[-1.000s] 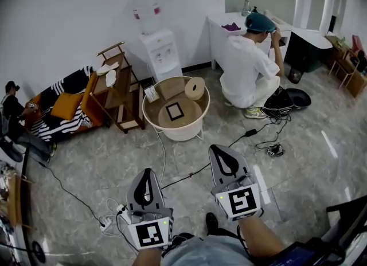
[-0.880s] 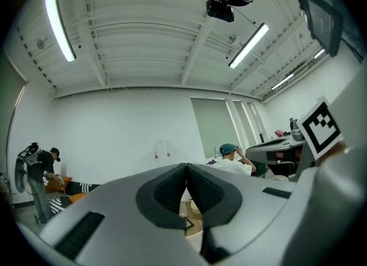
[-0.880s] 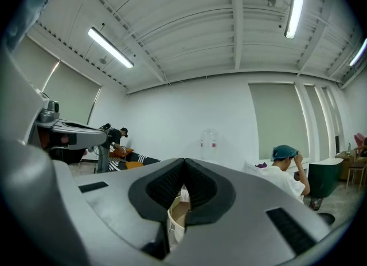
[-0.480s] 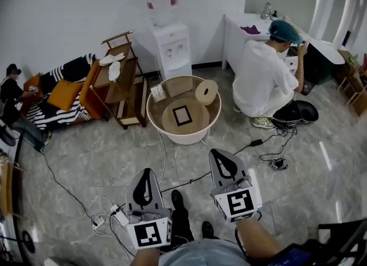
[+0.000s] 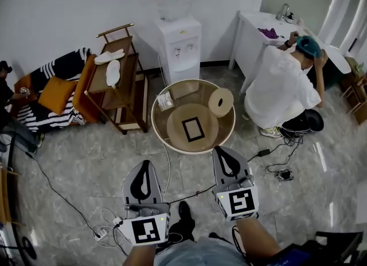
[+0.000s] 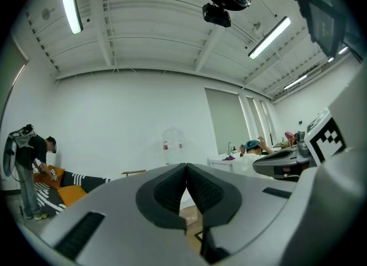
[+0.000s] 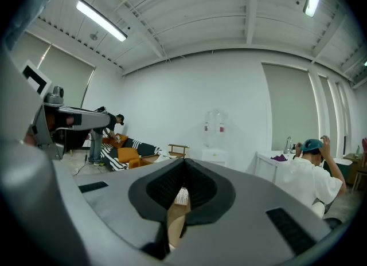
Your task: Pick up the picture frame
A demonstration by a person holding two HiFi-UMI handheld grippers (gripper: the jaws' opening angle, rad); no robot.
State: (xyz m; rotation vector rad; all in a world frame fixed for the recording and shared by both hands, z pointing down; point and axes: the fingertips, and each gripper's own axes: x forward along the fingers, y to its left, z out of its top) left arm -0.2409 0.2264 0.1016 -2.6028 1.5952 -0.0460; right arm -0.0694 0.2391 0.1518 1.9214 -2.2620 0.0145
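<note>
A small black picture frame (image 5: 193,129) lies flat near the middle of a round glass-topped table (image 5: 162,121). My left gripper (image 5: 145,166) hovers over the floor short of the table's near-left edge, its jaws shut and empty. My right gripper (image 5: 223,150) is just at the table's near-right rim, also shut with nothing in it. Both point level toward the table. In the left gripper view the shut jaw tips (image 6: 187,166) meet in front of the far wall, with a corner of the frame (image 6: 198,237) showing below. The right gripper view shows its shut tips (image 7: 184,161).
On the table lie a tape roll (image 5: 221,101) and a small card (image 5: 165,101). A water dispenser (image 5: 179,41) stands behind it, a wooden shelf (image 5: 117,81) at left. A person (image 5: 284,84) crouches at right. Cables (image 5: 189,193) cross the floor under the grippers.
The view and both grippers have moved forward toward the round table, which now lies just ahead of the jaw tips. Both grippers stayed shut.
</note>
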